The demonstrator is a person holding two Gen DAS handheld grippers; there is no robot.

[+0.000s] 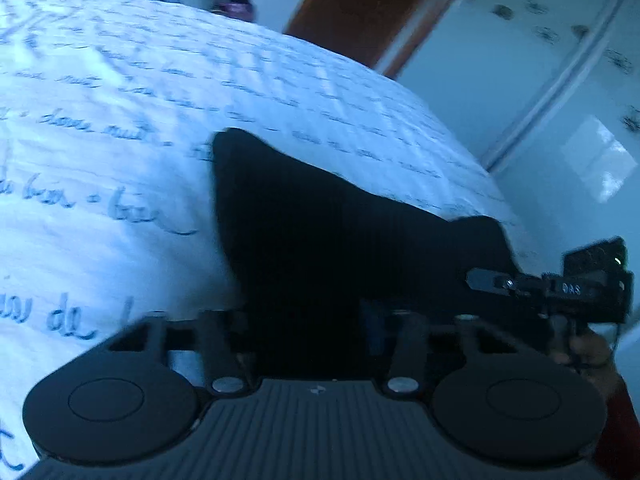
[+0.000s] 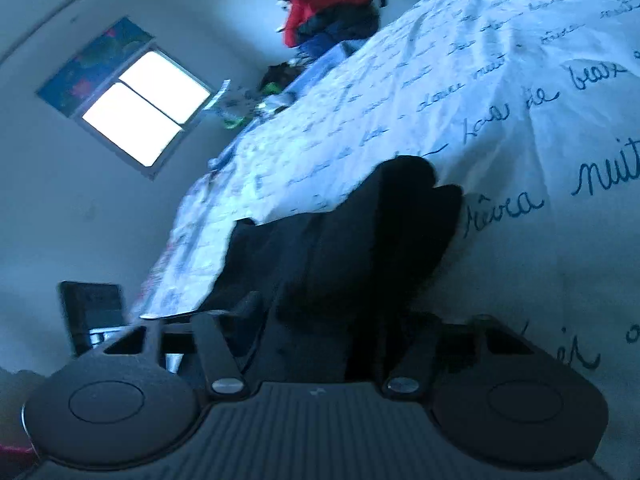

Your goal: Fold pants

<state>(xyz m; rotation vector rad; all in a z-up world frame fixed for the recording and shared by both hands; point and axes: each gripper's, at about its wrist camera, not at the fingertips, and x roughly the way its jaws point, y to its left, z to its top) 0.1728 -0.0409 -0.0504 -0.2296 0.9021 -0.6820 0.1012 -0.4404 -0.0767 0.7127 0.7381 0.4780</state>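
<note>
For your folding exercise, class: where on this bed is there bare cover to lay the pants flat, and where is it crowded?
Bare cover runs left of and beyond the pants in the left view; in the right view it runs right of the pants, toward the script print. It is crowded at the far end, by the clothes pile and the clutter at the window-side edge.

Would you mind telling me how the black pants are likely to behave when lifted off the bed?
The pants will probably be floppy: they lie in soft bumps and folds on the bed. They likely sag between grips, since the fabric droops from the right claw toward the left claw. They seem unlikely to slip, being matte cloth.
</note>
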